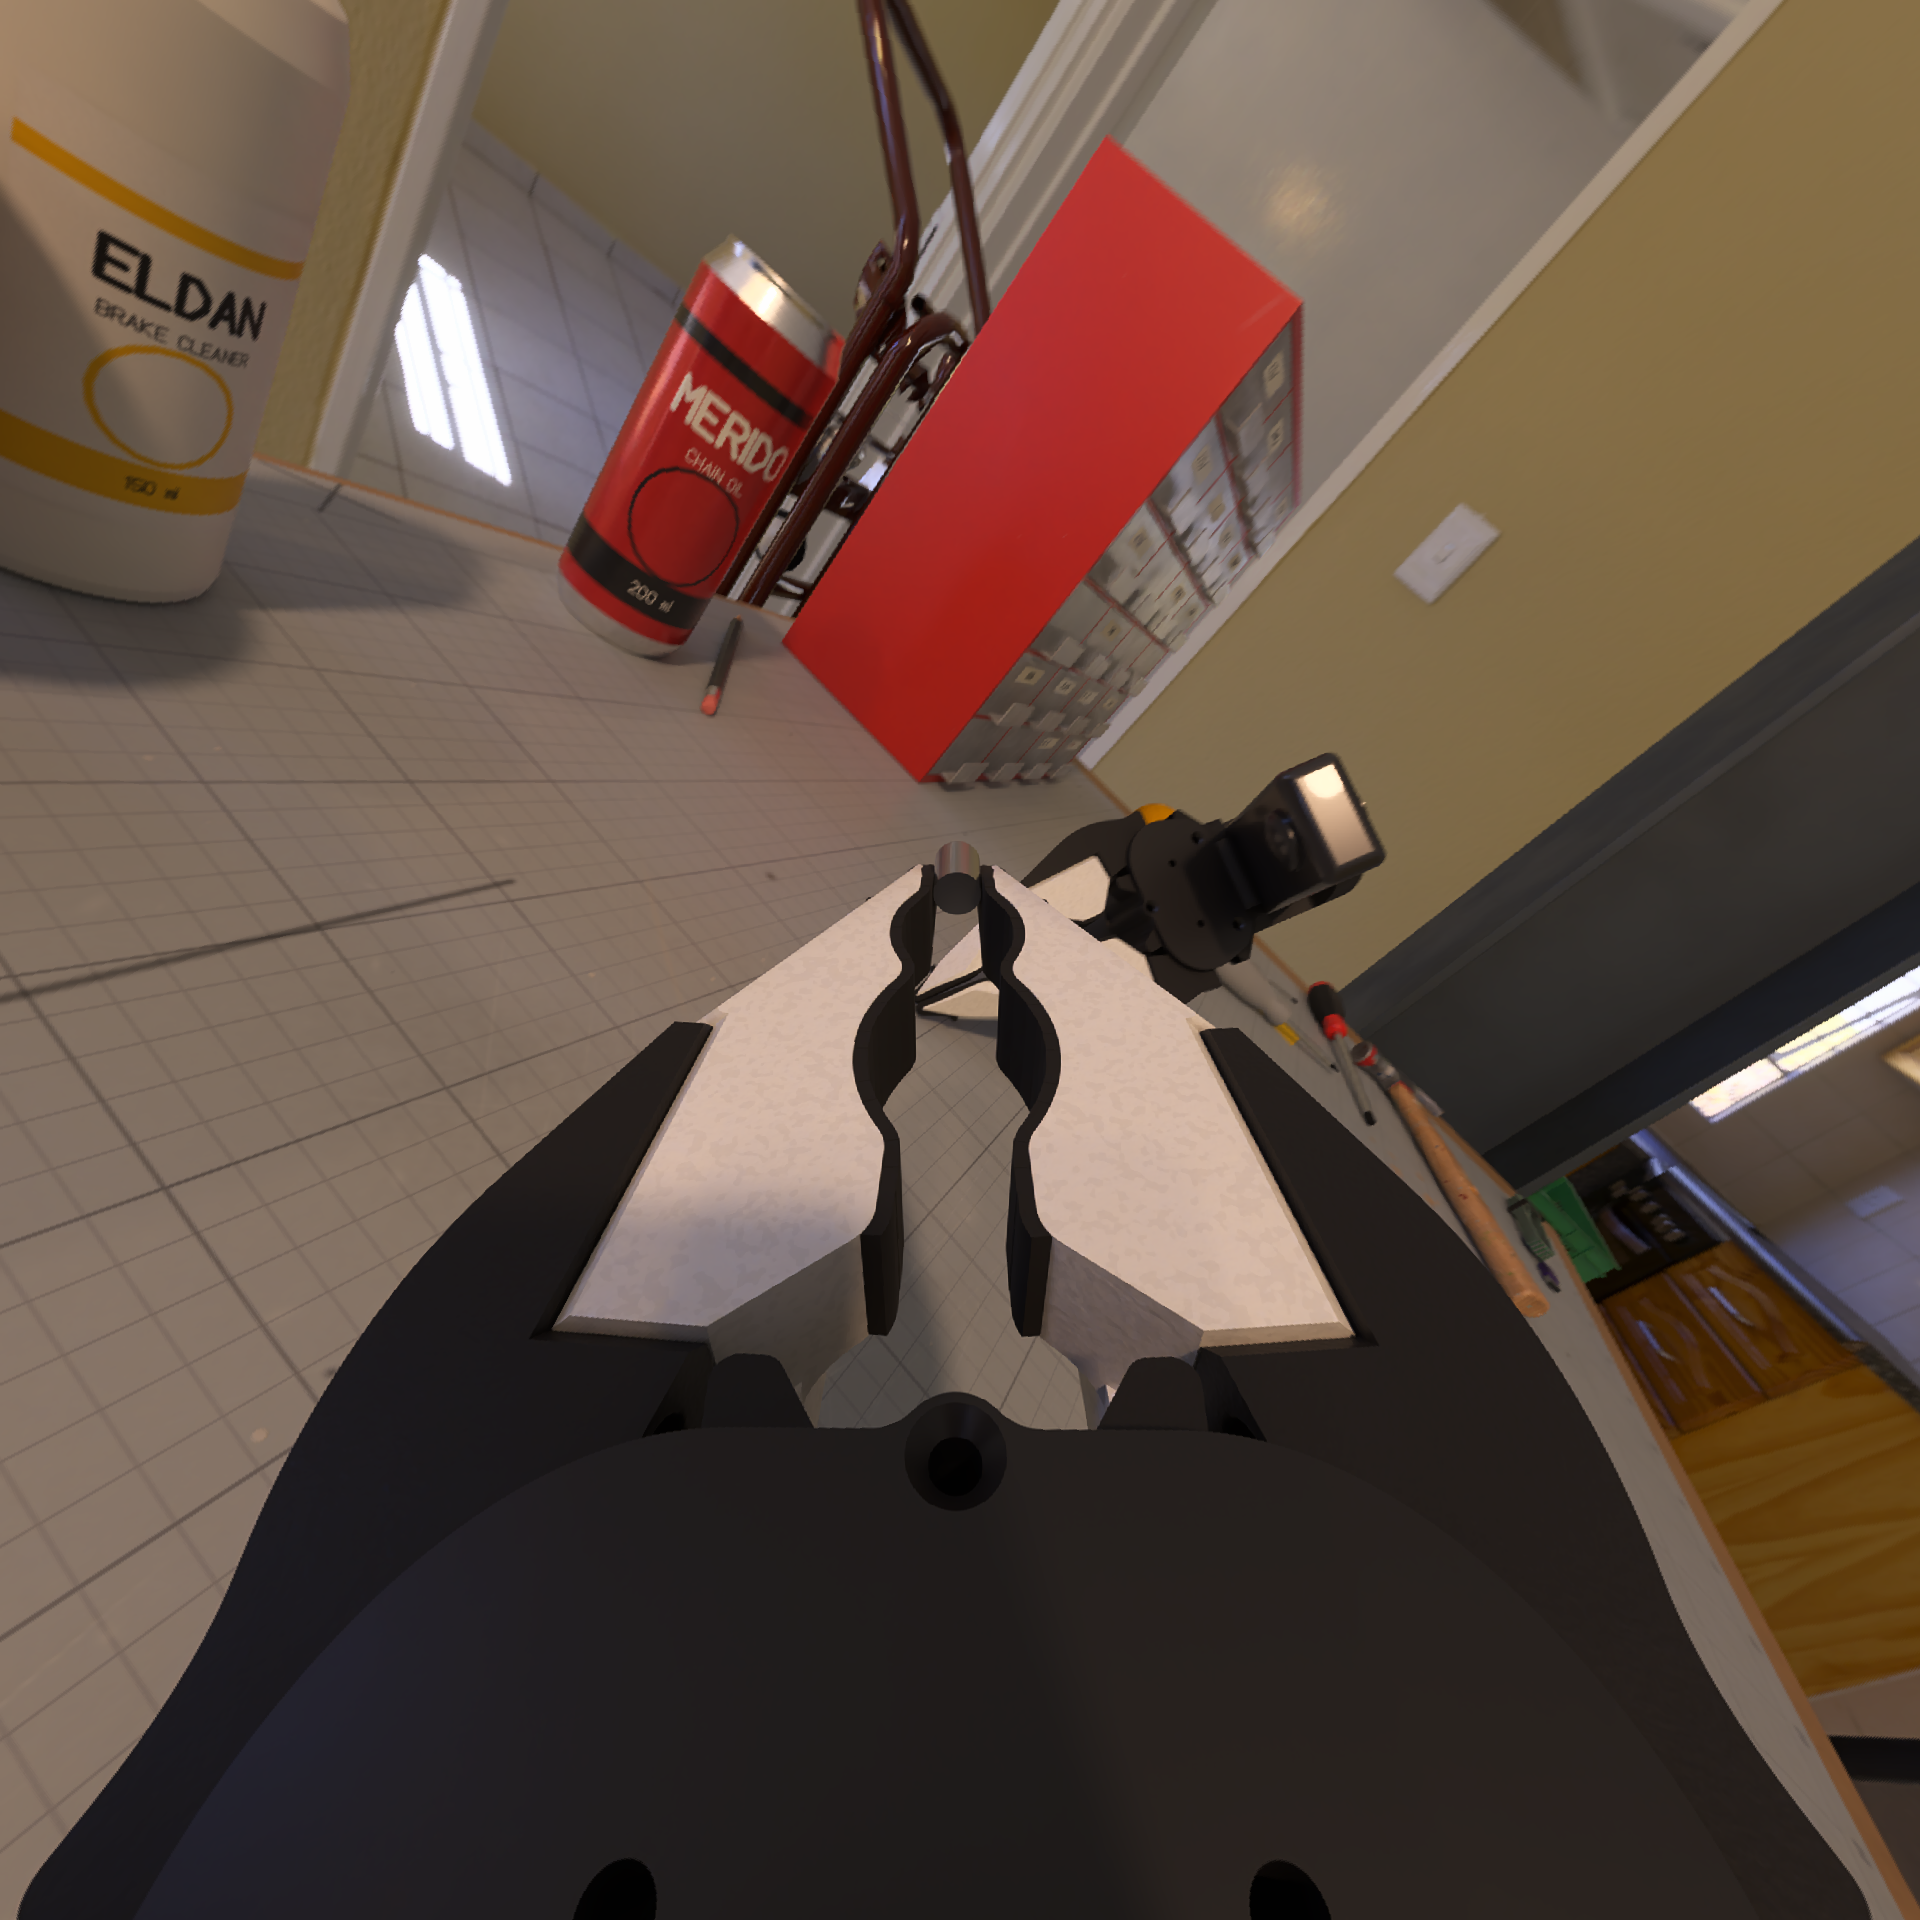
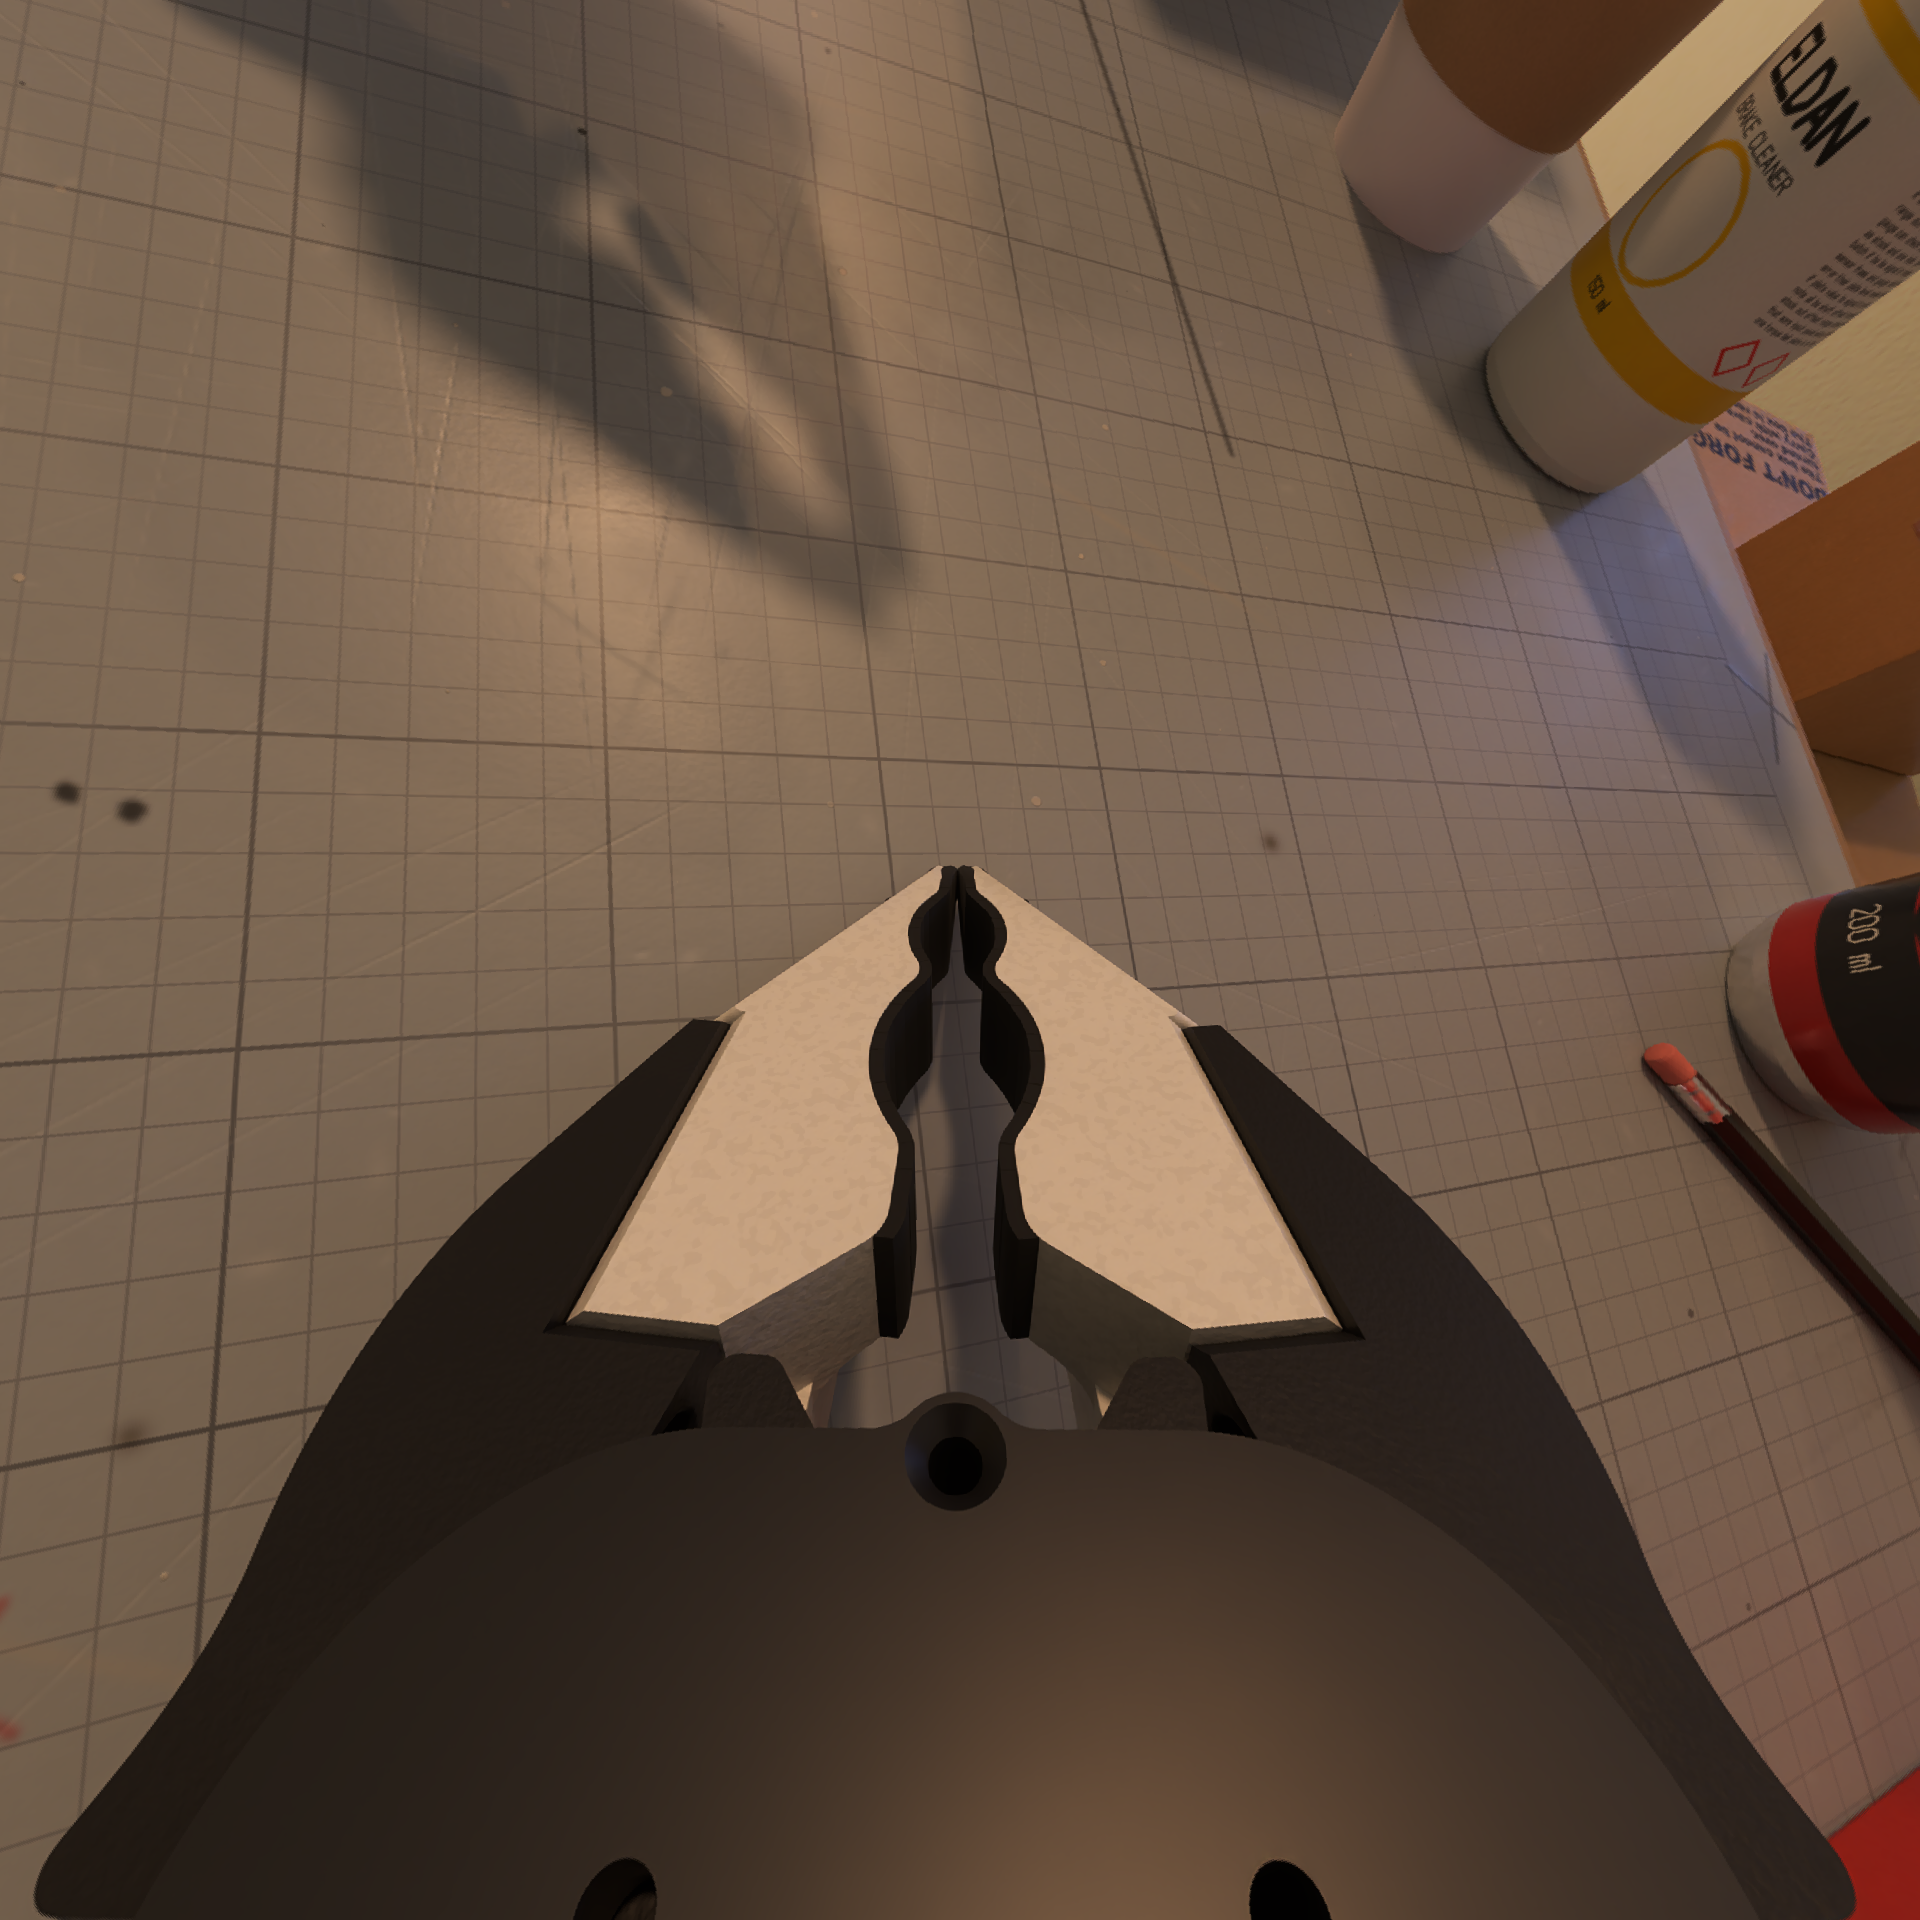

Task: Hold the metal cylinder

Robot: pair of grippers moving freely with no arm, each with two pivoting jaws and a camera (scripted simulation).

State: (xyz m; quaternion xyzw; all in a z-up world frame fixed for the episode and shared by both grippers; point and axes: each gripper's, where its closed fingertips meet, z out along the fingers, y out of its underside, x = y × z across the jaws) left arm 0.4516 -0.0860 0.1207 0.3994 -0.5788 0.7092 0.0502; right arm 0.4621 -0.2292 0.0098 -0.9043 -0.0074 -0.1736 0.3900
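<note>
the left hand-held gripper (image 1: pixel 956 883) has its jaws drawn in narrow at the very tips, pinching the metal cylinder (image 1: pixel 957 871), a short grey stub that sits dead ahead between the two fingertips, in line with the fingers. its long axis seems to run roughly up and away from the camera, crosswise to the pinch, with one flat end facing back down the fingers (the far end is hidden). it looks to be clear of the tabletop (image 1: pixel 312 935), though the gap beneath cannot be judged. so the grasp appears made, and what the next move turns on is keeping that tip hold square, since so little pad covers the stub. just beyond, toward the tabletop's right edge, the right hand-held gripper (image 2: pixel 954 878) hovers over the bare grid, its jaws closed on nothing, tips all but touching; it is plainly the farther of the two from the cylinder. farther off, near the far edge, stand a red can (image 1: pixel 707 447), a red drawer cabinet (image 1: pixel 1039 468) and a white bottle (image 1: pixel 145 312).
</note>
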